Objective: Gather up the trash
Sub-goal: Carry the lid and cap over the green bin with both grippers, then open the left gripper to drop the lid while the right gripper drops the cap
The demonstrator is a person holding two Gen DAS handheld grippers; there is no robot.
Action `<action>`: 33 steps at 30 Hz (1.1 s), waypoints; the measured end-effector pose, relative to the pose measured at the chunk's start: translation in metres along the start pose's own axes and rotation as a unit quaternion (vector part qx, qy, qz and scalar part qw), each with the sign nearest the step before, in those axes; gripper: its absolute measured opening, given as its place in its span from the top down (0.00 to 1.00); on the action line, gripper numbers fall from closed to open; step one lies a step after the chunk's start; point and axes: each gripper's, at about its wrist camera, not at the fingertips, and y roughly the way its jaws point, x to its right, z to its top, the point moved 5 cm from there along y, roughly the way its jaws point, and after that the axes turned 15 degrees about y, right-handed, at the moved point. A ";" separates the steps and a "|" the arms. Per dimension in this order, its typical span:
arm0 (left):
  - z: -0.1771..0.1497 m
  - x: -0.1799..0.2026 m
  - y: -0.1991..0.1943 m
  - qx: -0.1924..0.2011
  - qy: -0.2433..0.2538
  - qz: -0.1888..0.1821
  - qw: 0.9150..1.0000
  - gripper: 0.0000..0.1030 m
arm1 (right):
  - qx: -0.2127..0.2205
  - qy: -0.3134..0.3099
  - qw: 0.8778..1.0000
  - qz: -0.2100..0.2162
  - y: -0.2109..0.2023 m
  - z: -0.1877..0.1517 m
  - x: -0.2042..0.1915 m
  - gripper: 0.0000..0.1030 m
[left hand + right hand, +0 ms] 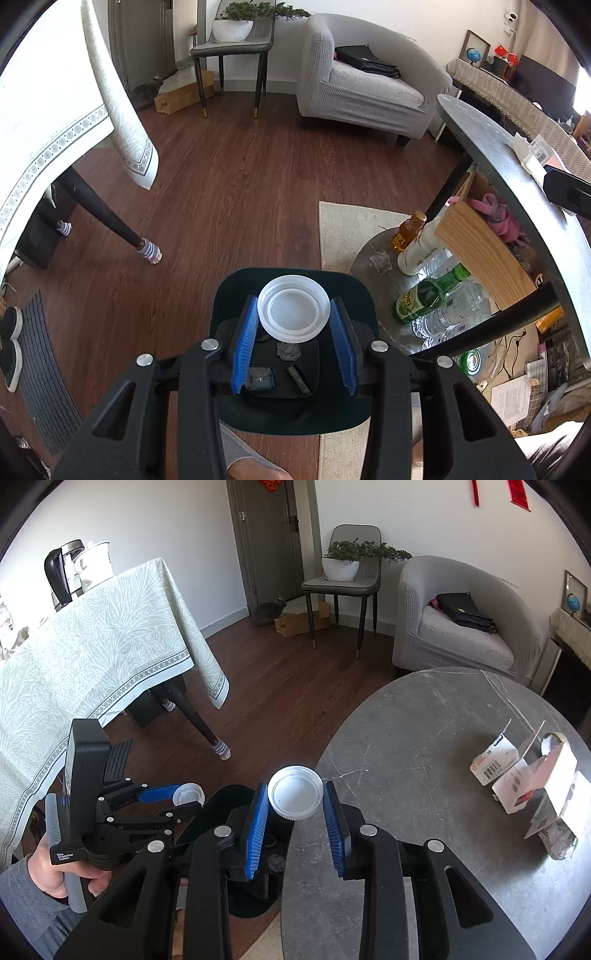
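Note:
My left gripper (293, 314) is shut on a white plastic lid (293, 313) and holds it above a black trash bin (354, 291) on the floor. The bin holds a few scraps of grey trash (288, 350). My right gripper (295, 797) is shut on a second white lid (295, 792), held at the left edge of the grey round table (424, 738). In the right wrist view the left gripper (184, 797) with its lid (189, 794) is lower left, above the bin (221, 805).
Opened cartons and paper packaging (524, 786) lie on the table's right side. Several bottles (432, 295) and a wooden box (480, 251) sit under the table. A cloth-covered table (92, 653) stands left, an armchair (461, 627) and a chair with a plant (347, 568) behind.

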 end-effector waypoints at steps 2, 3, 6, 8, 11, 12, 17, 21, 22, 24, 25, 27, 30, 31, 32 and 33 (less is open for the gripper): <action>-0.008 -0.008 0.005 -0.011 -0.011 -0.001 1.000 0.59 | -0.010 -0.008 1.000 0.005 0.009 -0.005 -0.012 0.71; -0.012 -0.010 0.007 -0.016 -0.015 -0.004 1.000 0.59 | -0.014 -0.012 1.000 0.006 0.013 -0.007 -0.017 0.71; -0.022 -0.015 0.013 -0.028 -0.017 -0.006 0.999 0.59 | -0.026 -0.028 0.999 0.010 0.023 -0.012 -0.031 0.71; -0.028 -0.016 0.017 -0.037 -0.018 -0.006 0.999 0.59 | -0.033 -0.036 0.999 0.010 0.029 -0.013 -0.039 0.71; -0.037 -0.019 0.024 -0.052 -0.015 -0.004 0.999 0.59 | -0.044 -0.043 0.998 0.012 0.039 -0.016 -0.048 0.71; -0.041 -0.020 0.026 -0.057 -0.016 -0.005 0.998 0.59 | -0.048 -0.045 0.998 0.013 0.042 -0.018 -0.050 0.71; -0.054 -0.021 0.037 -0.090 -0.013 -0.012 0.996 0.59 | -0.072 -0.057 0.996 0.010 0.062 -0.028 -0.062 0.71; -0.063 -0.020 0.046 -0.107 -0.012 -0.022 0.994 0.54 | -0.087 -0.058 0.994 0.007 0.075 -0.035 -0.066 0.71; -0.064 -0.020 0.046 -0.108 -0.011 -0.021 0.994 0.54 | -0.090 -0.058 0.994 0.006 0.077 -0.036 -0.066 0.71; -0.066 -0.023 0.045 -0.107 -0.011 -0.017 0.994 0.54 | -0.094 -0.057 0.994 0.004 0.082 -0.037 -0.067 0.71; -0.066 -0.024 0.044 -0.104 -0.013 -0.018 0.994 0.55 | -0.096 -0.057 0.994 0.003 0.084 -0.037 -0.066 0.71; -0.066 -0.028 0.039 -0.096 -0.018 -0.017 0.995 0.57 | -0.100 -0.054 0.994 0.002 0.089 -0.038 -0.067 0.71; -0.063 -0.035 0.030 -0.081 -0.025 -0.013 0.996 0.60 | -0.109 -0.048 0.993 0.003 0.096 -0.042 -0.067 0.71; -0.062 -0.038 0.025 -0.075 -0.028 -0.011 0.997 0.62 | -0.112 -0.047 0.993 0.002 0.099 -0.044 -0.067 0.71; -0.059 -0.041 0.021 -0.068 -0.031 -0.008 0.997 0.65 | -0.115 -0.047 0.992 0.002 0.102 -0.046 -0.068 0.71; -0.057 -0.043 0.016 -0.060 -0.034 -0.006 0.998 0.66 | -0.119 -0.047 0.992 0.001 0.106 -0.048 -0.069 0.71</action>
